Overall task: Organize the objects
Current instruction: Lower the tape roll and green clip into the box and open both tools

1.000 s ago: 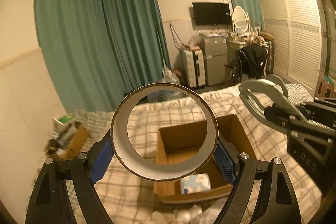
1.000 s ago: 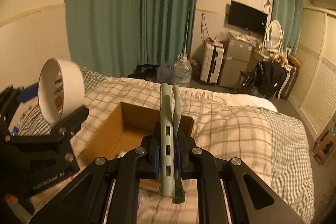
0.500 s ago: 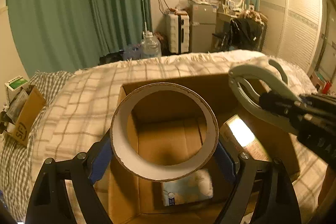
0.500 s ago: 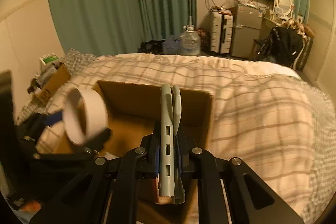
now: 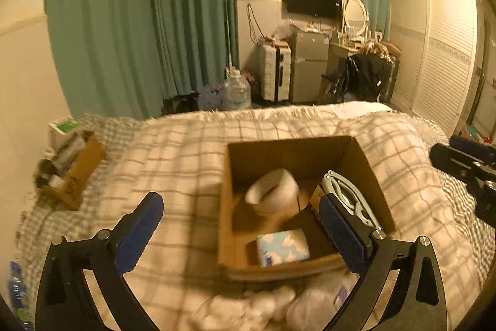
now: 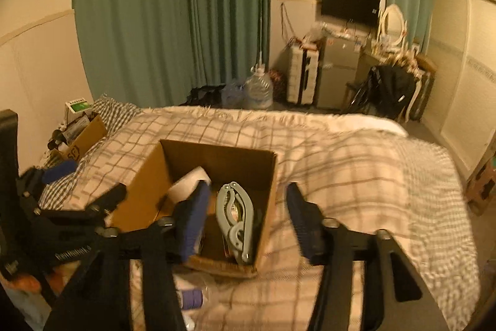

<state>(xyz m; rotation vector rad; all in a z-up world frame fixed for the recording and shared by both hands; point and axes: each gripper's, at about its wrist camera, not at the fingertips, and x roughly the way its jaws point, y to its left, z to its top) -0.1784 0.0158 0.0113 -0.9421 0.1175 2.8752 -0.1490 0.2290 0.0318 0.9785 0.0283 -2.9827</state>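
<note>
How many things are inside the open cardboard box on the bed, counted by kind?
In the cardboard box, as far as the views show:
Tape roll: 1
Grey-green plastic tool: 1
Blue-and-white tissue pack: 1
Total: 3

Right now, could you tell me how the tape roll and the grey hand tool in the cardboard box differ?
The tape roll is a white ring; the grey hand tool is long with two handles. The roll sits toward the box's middle, the tool against its right wall. Both lie loose inside the cardboard box, held by neither gripper.
</note>
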